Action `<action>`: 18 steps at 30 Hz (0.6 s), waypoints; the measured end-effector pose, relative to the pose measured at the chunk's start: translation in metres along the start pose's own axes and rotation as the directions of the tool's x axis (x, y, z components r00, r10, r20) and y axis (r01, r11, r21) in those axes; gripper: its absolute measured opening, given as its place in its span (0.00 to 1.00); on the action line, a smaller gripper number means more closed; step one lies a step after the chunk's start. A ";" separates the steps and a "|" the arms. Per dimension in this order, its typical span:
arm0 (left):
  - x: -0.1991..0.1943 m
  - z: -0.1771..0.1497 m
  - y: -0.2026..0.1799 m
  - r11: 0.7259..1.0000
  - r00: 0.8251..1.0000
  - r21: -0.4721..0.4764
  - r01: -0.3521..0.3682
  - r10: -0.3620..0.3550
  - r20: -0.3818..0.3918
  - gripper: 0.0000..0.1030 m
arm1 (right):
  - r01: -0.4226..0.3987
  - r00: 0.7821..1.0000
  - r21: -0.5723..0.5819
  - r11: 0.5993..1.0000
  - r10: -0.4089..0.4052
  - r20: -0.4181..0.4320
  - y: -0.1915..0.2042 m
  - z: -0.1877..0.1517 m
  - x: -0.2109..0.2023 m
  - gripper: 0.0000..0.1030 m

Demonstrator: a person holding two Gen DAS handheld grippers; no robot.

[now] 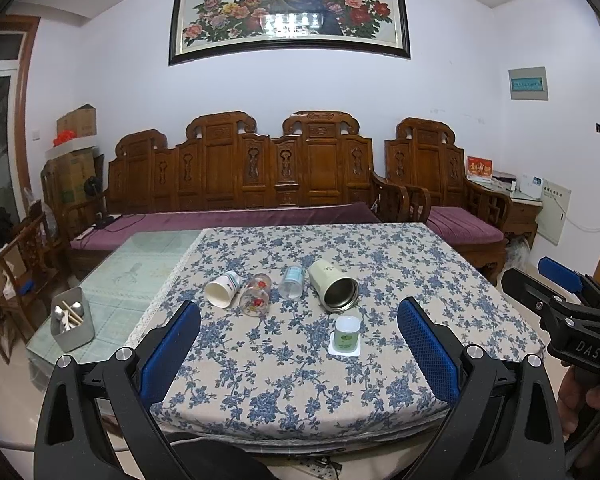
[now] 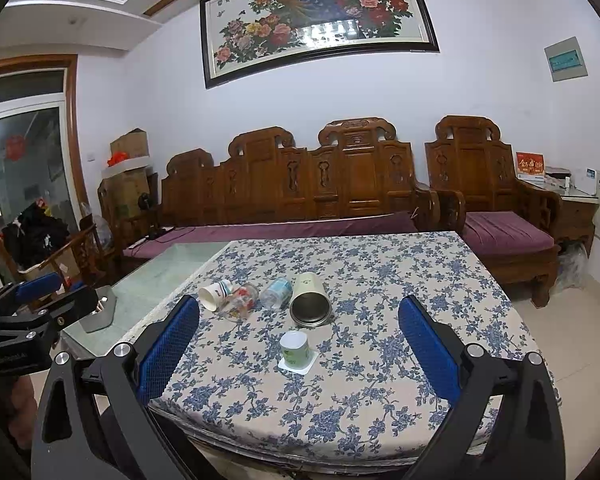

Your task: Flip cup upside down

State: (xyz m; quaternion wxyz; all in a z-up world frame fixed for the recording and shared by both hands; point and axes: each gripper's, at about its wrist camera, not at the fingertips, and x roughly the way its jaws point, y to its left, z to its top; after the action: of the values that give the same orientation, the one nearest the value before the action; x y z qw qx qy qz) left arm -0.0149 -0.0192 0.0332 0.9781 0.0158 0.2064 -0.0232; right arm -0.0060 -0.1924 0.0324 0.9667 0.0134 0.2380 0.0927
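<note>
Several cups lie on their sides in a row on the floral tablecloth (image 1: 380,380): a white paper cup (image 1: 222,289) (image 2: 213,293), a flower-printed glass (image 1: 255,295) (image 2: 242,301), a clear plastic cup (image 1: 291,283) (image 2: 276,293) and a cream metal mug (image 1: 333,286) (image 2: 310,299) with its mouth toward me. A small white-and-green cup (image 1: 346,336) (image 2: 295,349) stands upside down nearer me. My left gripper (image 1: 298,350) and right gripper (image 2: 299,348) are both open and empty, held above the table's near edge, short of the cups.
A grey utensil holder (image 1: 73,324) stands on the glass tabletop (image 1: 140,264) left of the cloth. A carved wooden sofa (image 1: 244,176) and armchair (image 1: 440,176) stand behind the table. The right gripper's body shows in the left wrist view (image 1: 568,312).
</note>
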 end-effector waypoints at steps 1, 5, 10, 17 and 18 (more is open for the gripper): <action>0.000 0.000 0.000 1.000 1.000 0.000 0.000 0.000 0.000 0.92 | 0.000 1.000 0.000 1.000 0.000 0.000 0.000 0.000 0.000 0.97; -0.001 0.000 -0.001 1.000 1.000 0.003 -0.002 0.002 0.002 0.92 | 0.000 1.000 0.000 1.000 0.000 0.001 0.000 0.000 0.000 0.97; -0.001 0.000 0.000 1.000 1.000 0.004 -0.004 0.004 0.004 0.92 | 0.000 1.000 0.001 1.000 0.000 0.000 0.000 0.000 0.000 0.97; -0.002 0.000 0.000 1.000 1.000 0.003 -0.006 0.006 0.005 0.92 | -0.001 1.000 0.002 1.000 0.001 0.000 0.001 0.000 0.000 0.97; -0.002 0.000 0.000 1.000 1.000 0.004 -0.006 0.006 0.005 0.92 | -0.002 1.000 0.002 1.000 0.002 0.000 0.002 0.000 0.000 0.97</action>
State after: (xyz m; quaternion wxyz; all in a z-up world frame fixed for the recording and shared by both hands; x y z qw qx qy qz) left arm -0.0168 -0.0196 0.0344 0.9786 0.0181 0.2038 -0.0209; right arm -0.0063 -0.1909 0.0327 0.9667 0.0147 0.2381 0.0931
